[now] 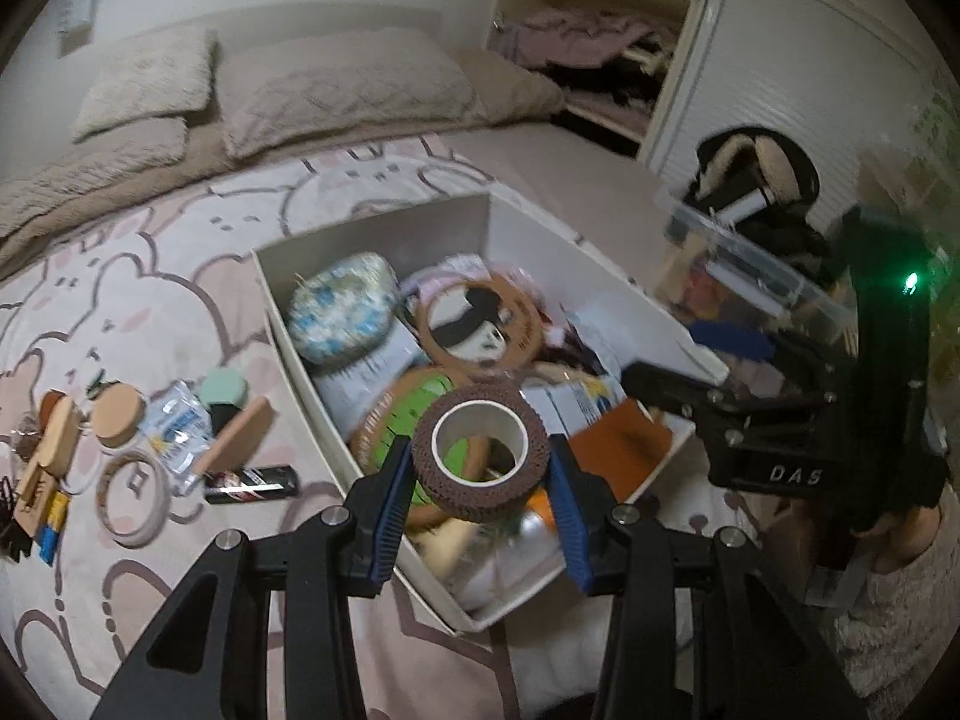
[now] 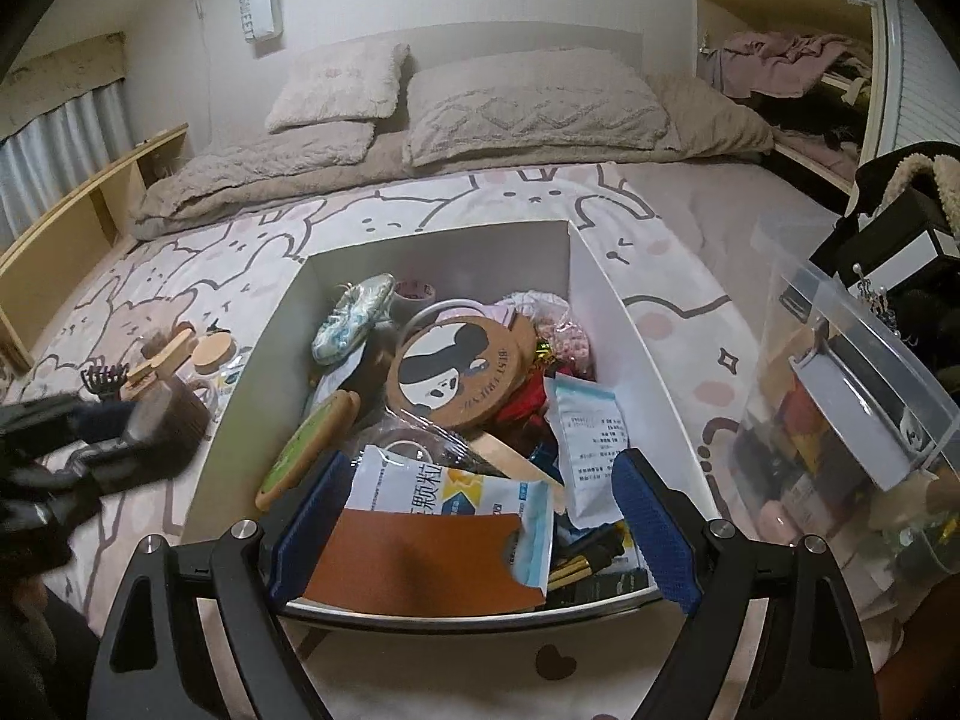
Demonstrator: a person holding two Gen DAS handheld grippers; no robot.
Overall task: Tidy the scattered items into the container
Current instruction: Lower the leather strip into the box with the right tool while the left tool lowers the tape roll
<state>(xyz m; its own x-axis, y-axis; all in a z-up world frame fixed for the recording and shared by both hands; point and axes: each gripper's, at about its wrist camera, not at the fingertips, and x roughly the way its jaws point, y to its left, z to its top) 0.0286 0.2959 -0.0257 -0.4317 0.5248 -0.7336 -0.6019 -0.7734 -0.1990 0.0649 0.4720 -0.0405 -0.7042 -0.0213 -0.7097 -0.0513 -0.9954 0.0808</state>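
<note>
Your left gripper (image 1: 480,468) is clamped on a brown tape roll (image 1: 480,456), held over the near end of the white box (image 1: 528,228) on the bed (image 1: 570,162). Your right gripper (image 2: 480,528) has its jaws wide apart, nothing between the pads, hovering over the box's near edge.

Progress: box already crowded – panda coaster (image 2: 459,375), sachets, orange card (image 2: 414,558). Still left on the bed by the box: a wooden lid (image 1: 120,411), white tape ring (image 1: 132,495), green sponge (image 1: 225,390), a packet, clips.

Watch the clear plastic bin (image 2: 852,396) just right of the box. The pile is high, so the roll may slide off.
</note>
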